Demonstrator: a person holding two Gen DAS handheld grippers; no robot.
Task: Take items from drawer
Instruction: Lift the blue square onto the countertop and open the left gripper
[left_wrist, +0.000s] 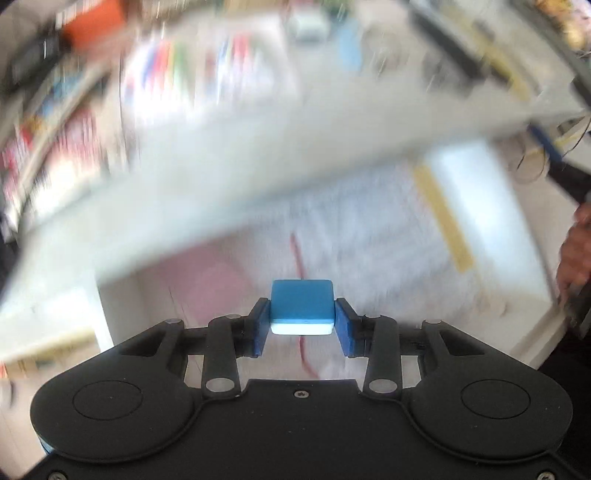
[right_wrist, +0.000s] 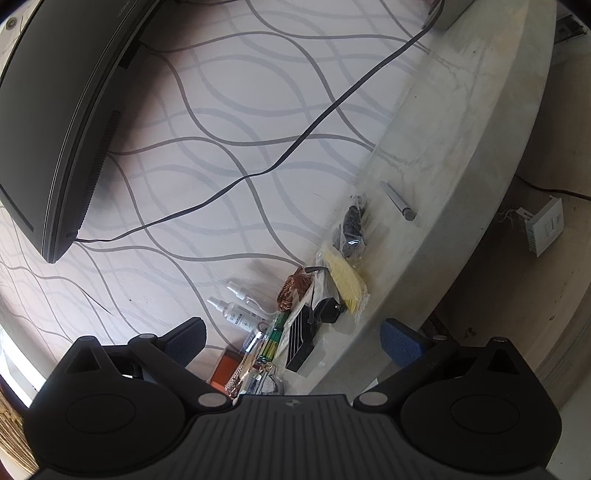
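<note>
In the left wrist view, the left tongs (left_wrist: 302, 325) are closing firmly on a small blue block (left_wrist: 301, 304) with a white underside, the two blue pads pressing its opposite sides so it is sitting squarely between them. Everything beyond the block is smeared by motion blur, so whether the white-walled space behind it is the drawer cannot be told. The step in hand is judged to be carrying a picked item away; the next move is calling for a free spot on the bench and a gentle release. In the right wrist view, the right tongs (right_wrist: 293, 338) are standing wide open, gripping nothing, and are hovering over the bench (right_wrist: 443, 122), where a heap of small items (right_wrist: 295, 317) is lying just beyond the tongs, with a dark monitor (right_wrist: 62, 110) farther off from them.
</note>
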